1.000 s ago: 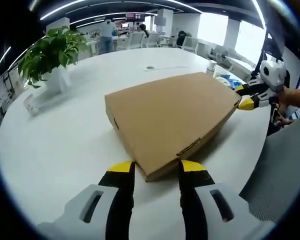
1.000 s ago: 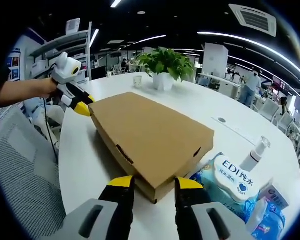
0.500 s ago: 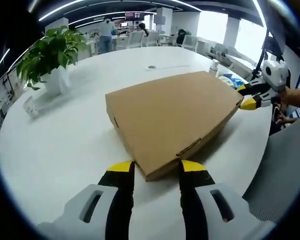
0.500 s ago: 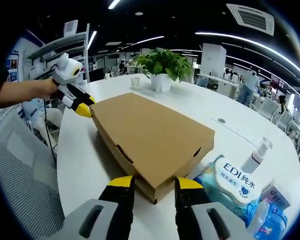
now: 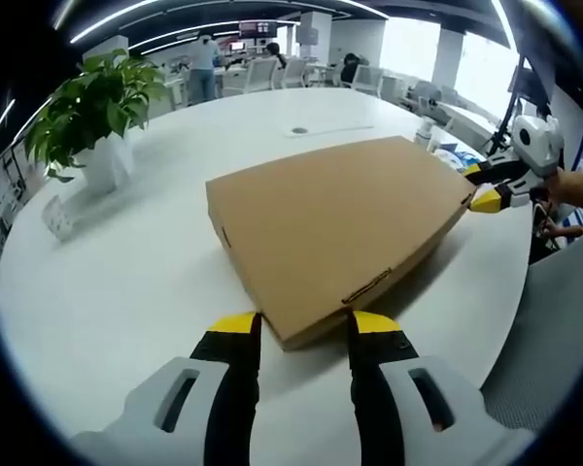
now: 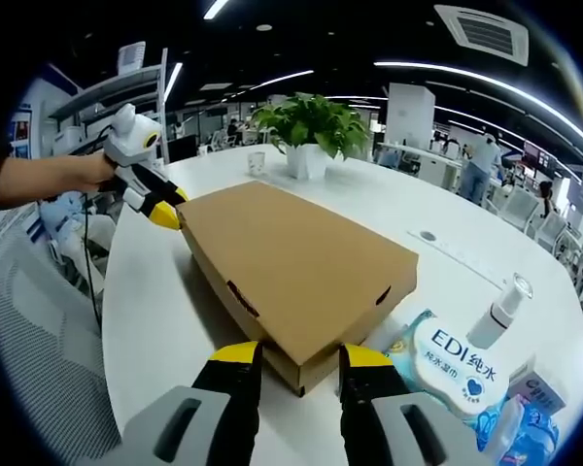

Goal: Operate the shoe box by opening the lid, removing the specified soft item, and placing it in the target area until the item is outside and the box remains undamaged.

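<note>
Cardboard shoe box (image 5: 335, 228), lid shut, lies flat mid-tabletop (image 5: 126, 282). Potted plant (image 5: 87, 112) at 10 o'clock in the left gripper view. Left gripper (image 5: 303, 328): jaws released, straddling the near corner of the box at 6 o'clock, not clamped. Right gripper (image 6: 292, 357): same stance at the opposite corner, jaws released either side of it. Wipes pack (image 6: 459, 361) and spray bottle (image 6: 500, 309) just beside the box at 4 o'clock in the right gripper view. Step in hand, as judged: opening not begun. Next move likely calls for catching the lid edge only and lifting gently, base held down, so the cardboard doesn't tear.
</note>
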A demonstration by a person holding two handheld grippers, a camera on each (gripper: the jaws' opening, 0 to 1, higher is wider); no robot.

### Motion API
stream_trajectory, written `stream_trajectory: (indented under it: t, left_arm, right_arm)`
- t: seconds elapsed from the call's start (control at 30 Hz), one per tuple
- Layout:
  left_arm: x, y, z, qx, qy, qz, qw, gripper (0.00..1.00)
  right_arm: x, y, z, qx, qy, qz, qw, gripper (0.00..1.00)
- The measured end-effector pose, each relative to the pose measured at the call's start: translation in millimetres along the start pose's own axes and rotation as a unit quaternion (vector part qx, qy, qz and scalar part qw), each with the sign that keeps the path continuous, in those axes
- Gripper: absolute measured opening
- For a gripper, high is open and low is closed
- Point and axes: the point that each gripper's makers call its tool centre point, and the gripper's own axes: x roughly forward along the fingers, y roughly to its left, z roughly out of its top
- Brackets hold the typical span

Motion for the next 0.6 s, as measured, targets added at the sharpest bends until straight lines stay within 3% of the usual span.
stream_trajectory:
  t: [0.6]
  left_arm:
    - [14.1, 14.6, 15.2, 0.003, 0.005, -0.001, 1.0000, 0.35]
  right_arm:
    - [15.0, -15.9, 10.3, 0.005, 0.001, -0.009, 0.9999, 0.29]
